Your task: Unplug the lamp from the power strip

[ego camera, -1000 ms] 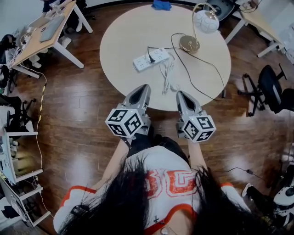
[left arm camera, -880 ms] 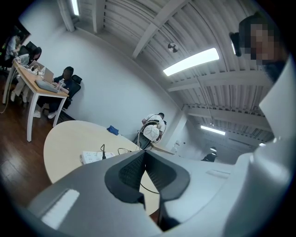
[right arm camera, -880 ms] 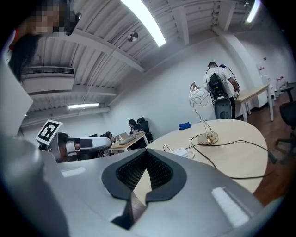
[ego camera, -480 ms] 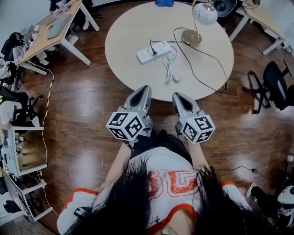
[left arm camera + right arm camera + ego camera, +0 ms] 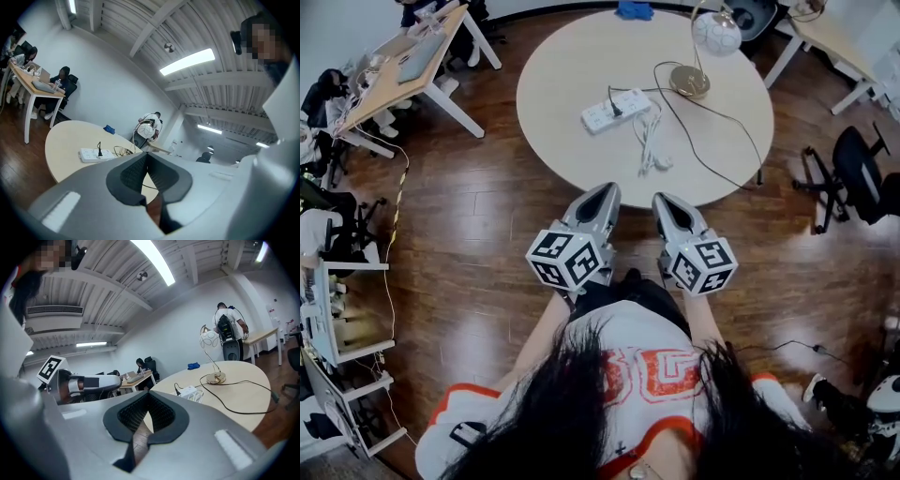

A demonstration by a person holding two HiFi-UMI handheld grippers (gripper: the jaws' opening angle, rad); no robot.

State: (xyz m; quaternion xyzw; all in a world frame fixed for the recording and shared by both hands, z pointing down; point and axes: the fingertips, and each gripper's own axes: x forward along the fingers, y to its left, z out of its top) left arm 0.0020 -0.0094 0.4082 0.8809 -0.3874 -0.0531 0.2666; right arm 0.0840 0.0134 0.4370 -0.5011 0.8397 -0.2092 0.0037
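- Desk [image 5: 394,70] stands far left on the wood floor, well apart from the round table [image 5: 562,75].
- Left gripper [image 5: 606,191] hovers just off the table's near edge and points toward it. Its jaws are pressed together with nothing between them.
- Strip [image 5: 602,114], white, lies near the middle of the table, well apart from both grippers.
- Plug [image 5: 616,110], black, sits in the strip. Its black cord [image 5: 682,127] loops out to the right across the tabletop.
- Cloth [image 5: 632,9], blue, lies at the table's far edge.
- White cable [image 5: 649,142], bundled, lies just beside the strip on its near side.
- Right gripper [image 5: 664,201] hangs beside the left one, also at the table's near edge. Its jaws are clenched on nothing.
- Lamp [image 5: 688,82] stands upright on the table's far right part, with a brass base and a pale globe shade on a curved stem. It is near the strip but not touching it.
- Chair [image 5: 861,178], black, stands on the floor to the right, apart from the table.
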